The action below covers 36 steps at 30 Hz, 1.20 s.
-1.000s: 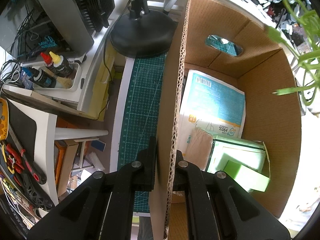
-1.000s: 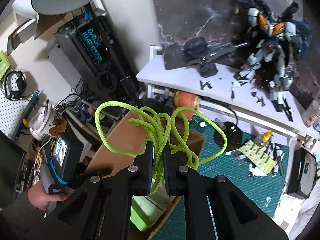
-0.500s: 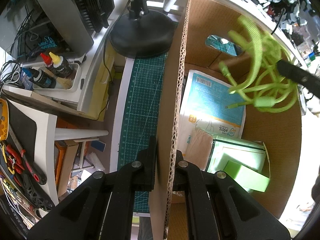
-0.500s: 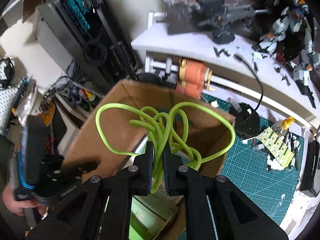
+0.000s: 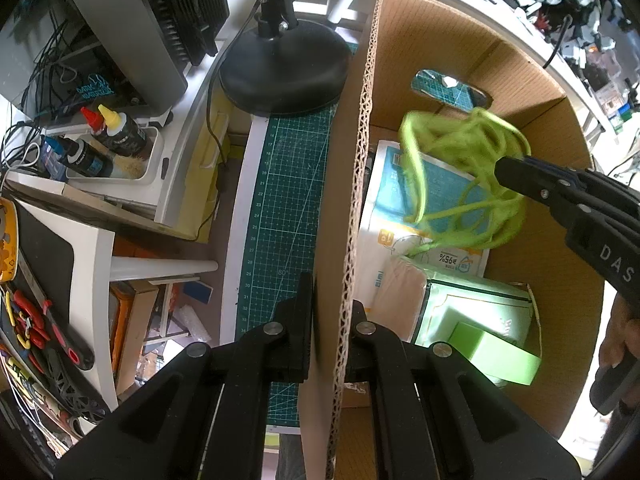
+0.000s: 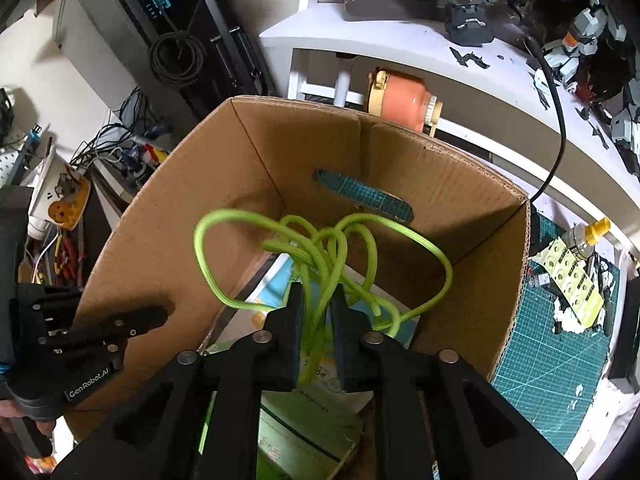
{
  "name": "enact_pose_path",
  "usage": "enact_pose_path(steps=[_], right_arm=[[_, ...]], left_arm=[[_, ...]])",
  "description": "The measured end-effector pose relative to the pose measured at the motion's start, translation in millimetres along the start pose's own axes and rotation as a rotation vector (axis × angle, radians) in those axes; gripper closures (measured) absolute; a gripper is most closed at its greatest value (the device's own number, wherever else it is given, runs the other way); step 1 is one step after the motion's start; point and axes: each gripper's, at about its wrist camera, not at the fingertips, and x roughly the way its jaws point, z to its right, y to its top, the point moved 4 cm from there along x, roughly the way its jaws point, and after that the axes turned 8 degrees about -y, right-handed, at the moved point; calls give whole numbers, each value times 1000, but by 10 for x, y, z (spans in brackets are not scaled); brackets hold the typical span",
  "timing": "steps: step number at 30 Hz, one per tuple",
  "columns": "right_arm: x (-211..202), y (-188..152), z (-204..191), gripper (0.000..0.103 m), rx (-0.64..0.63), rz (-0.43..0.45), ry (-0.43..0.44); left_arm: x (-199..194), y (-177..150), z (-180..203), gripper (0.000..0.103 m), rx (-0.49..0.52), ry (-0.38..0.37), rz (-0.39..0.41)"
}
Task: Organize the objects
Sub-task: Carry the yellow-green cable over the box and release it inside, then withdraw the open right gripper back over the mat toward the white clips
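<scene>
A tangle of lime-green cord (image 6: 320, 248) hangs inside an open cardboard box (image 6: 180, 220). My right gripper (image 6: 317, 292) reaches down into the box with its jaws opening. The cord strands run loosely between the fingers, and no pad visibly presses on them. In the left wrist view the cord (image 5: 460, 148) is blurred at the tip of the right gripper (image 5: 504, 172). My left gripper (image 5: 332, 296) is shut on the box's left wall (image 5: 420, 40). On the box floor lie a white-and-blue packet (image 5: 432, 184), a beige pack (image 5: 400, 292) and a light green carton (image 5: 472, 320).
The box stands on a green cutting mat (image 5: 288, 180). A black lamp base (image 5: 284, 72) sits just beyond it, and a white tray of paint bottles (image 5: 112, 148) is to the left. Behind the box, a white shelf (image 6: 400, 52) holds model figures (image 6: 592, 40).
My right gripper has come down from above the box into it, carrying the cord, and its jaws now stand wider. The left gripper has kept still on the wall.
</scene>
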Motion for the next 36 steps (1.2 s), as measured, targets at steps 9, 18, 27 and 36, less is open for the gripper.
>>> enact_pose_path(steps=[9,18,27,36], right_arm=[[-227,93,36,52,9,51,-34],[-566,98,240,20,70,103,-54],[-735,-7,532,16,114,115,-108],[-781,-158,823,15,173,105,-138]], left_arm=[[7,-2,4,97,-2,-1,0],[10,-4,7,97,-2,0,0],[8,-15,7,97,-1,-1,0],[10,-26,5,97,2,0,-1]])
